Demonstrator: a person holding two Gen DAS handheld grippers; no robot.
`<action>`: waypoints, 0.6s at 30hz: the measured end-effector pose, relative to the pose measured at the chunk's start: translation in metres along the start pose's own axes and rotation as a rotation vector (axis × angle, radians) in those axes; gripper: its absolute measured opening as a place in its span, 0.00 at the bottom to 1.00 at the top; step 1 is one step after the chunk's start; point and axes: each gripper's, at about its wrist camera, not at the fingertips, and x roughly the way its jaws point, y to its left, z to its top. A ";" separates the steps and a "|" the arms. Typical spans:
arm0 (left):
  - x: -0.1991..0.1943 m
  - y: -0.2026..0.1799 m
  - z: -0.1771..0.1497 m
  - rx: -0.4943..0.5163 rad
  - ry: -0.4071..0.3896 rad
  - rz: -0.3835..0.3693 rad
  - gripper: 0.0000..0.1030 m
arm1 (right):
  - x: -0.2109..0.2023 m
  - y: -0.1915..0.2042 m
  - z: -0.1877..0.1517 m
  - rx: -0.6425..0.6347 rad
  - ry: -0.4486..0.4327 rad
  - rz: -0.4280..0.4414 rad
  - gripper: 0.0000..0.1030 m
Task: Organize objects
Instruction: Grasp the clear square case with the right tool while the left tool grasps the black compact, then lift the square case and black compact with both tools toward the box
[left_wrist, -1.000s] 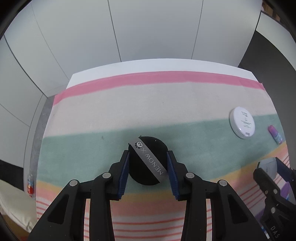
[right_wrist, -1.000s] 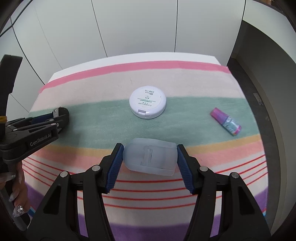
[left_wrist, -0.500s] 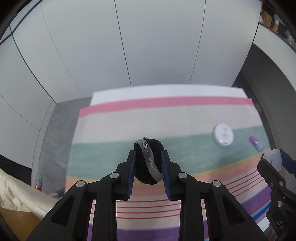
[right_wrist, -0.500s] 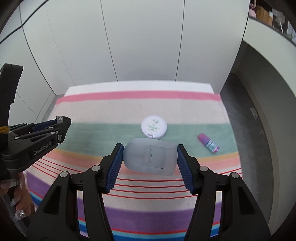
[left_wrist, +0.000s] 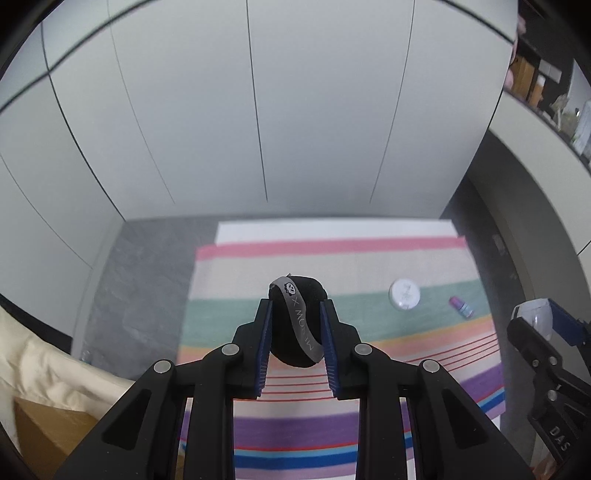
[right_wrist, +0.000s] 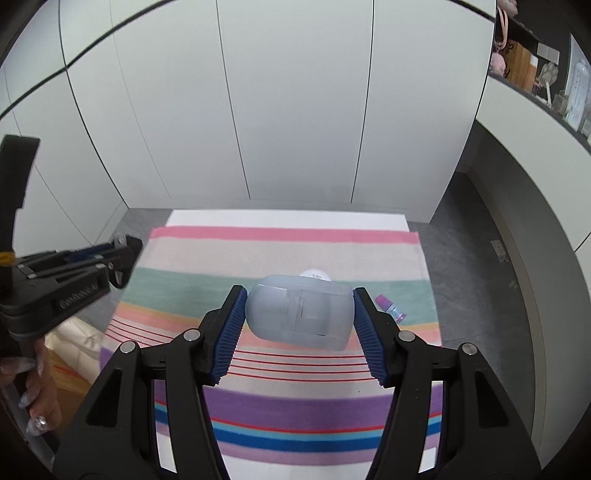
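My left gripper (left_wrist: 295, 314) is shut on a black round puff with a grey strap (left_wrist: 297, 325) and holds it high above the striped cloth (left_wrist: 332, 266). My right gripper (right_wrist: 298, 299) is shut on a translucent plastic case (right_wrist: 299, 312), also held high above the cloth (right_wrist: 295, 243). A white round compact (left_wrist: 404, 293) and a small purple bottle (left_wrist: 460, 306) lie on the green stripe. In the right wrist view the compact (right_wrist: 314, 274) peeks from behind the case and the bottle (right_wrist: 389, 306) lies to its right.
White wall panels (right_wrist: 295, 110) stand behind the table. Grey floor (left_wrist: 140, 280) lies to the left of it. Cream fabric and a cardboard box (left_wrist: 48, 417) sit low at the left. A shelf with small items (right_wrist: 535, 66) runs at the upper right.
Both grippers have risen well above the cloth with their objects held. The table and the compact and bottle on it look much smaller now.
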 end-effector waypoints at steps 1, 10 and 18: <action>-0.015 0.003 0.002 -0.001 -0.017 -0.001 0.25 | -0.008 0.002 0.003 -0.005 -0.006 -0.003 0.58; -0.110 0.007 0.005 0.009 -0.106 0.022 0.25 | -0.087 0.015 0.024 -0.036 -0.060 -0.005 0.58; -0.148 0.006 -0.012 0.011 -0.115 0.046 0.25 | -0.133 0.023 0.015 -0.050 -0.096 0.008 0.58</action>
